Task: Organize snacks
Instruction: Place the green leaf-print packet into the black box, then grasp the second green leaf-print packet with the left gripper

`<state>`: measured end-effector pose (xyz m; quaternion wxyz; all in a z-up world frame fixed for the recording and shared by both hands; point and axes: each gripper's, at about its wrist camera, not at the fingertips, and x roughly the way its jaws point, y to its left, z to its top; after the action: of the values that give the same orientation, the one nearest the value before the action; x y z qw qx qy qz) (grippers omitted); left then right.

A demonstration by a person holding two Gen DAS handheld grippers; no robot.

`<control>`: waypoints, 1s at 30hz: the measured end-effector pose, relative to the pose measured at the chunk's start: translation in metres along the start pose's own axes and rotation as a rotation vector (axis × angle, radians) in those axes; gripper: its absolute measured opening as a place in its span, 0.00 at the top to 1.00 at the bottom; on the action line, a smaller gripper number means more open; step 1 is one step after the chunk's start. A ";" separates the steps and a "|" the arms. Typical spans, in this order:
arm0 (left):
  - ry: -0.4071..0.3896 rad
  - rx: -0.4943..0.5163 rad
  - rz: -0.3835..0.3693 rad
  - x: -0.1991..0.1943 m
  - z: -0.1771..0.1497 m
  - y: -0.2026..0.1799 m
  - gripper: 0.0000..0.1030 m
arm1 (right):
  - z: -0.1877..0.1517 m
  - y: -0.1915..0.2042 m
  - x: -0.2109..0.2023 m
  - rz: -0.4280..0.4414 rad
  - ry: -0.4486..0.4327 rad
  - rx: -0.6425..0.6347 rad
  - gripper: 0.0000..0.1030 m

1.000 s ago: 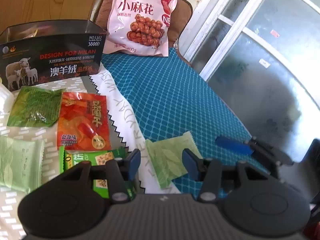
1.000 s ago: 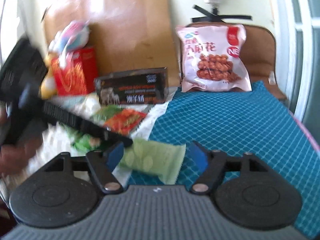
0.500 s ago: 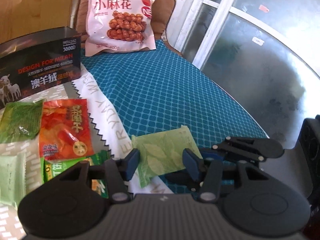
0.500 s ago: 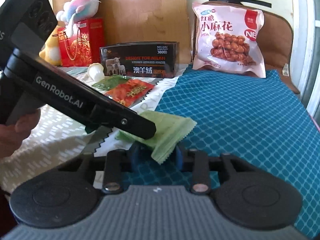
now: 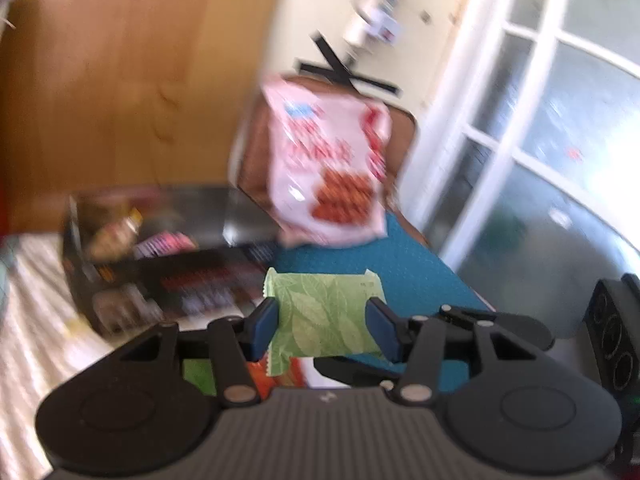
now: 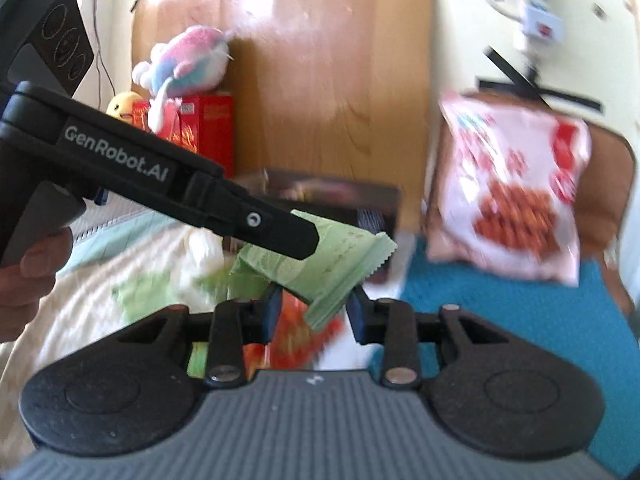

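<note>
A light green leaf-print snack packet [image 5: 324, 314] is held in the air between both grippers. My left gripper [image 5: 323, 330] is shut on its sides. My right gripper [image 6: 314, 314] is shut on its lower corner [image 6: 332, 276], and the left gripper's arm [image 6: 192, 196] crosses over it in the right wrist view. Behind stands an open black box [image 5: 168, 276] with snacks inside, also in the right wrist view [image 6: 344, 196]. An orange packet [image 6: 296, 336] and green packets [image 6: 136, 292] lie on the cloth below.
A big pink snack bag [image 5: 328, 172] leans on a brown chair back [image 6: 612, 184] at the far side of the teal cloth [image 6: 520, 312]. A red box [image 6: 208, 128] with a plush toy [image 6: 188, 60] stands back left. Glass doors [image 5: 560, 160] are to the right.
The green packet has been lifted off the cloth and both grippers have risen and tilted up toward the black box. The left gripper has closed on the packet.
</note>
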<state>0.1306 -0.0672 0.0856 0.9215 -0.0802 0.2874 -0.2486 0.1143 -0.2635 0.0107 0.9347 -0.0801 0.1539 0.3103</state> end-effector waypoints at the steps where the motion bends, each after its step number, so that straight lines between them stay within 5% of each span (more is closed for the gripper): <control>1: -0.016 -0.004 0.018 0.003 0.009 0.006 0.53 | 0.008 -0.003 0.010 0.005 -0.006 -0.006 0.63; 10: -0.054 -0.048 0.086 0.048 0.054 0.047 0.52 | 0.041 -0.018 0.091 -0.042 0.022 -0.033 0.63; 13: -0.033 -0.067 0.079 0.058 0.054 0.058 0.53 | 0.043 -0.024 0.100 -0.131 -0.004 -0.027 0.41; 16: -0.038 -0.109 0.076 0.051 0.049 0.071 0.53 | 0.044 -0.033 0.089 -0.202 -0.055 0.023 0.38; 23: -0.036 -0.166 0.051 0.012 0.019 0.095 0.53 | 0.020 -0.049 0.044 -0.155 -0.053 0.171 0.39; 30: 0.039 -0.212 0.080 -0.015 -0.036 0.108 0.52 | -0.031 -0.047 0.034 0.044 0.116 0.350 0.39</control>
<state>0.1439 0.0336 0.0316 0.9112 -0.1609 0.3331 -0.1813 0.1612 -0.2892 -0.0271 0.9168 0.0695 0.2609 0.2942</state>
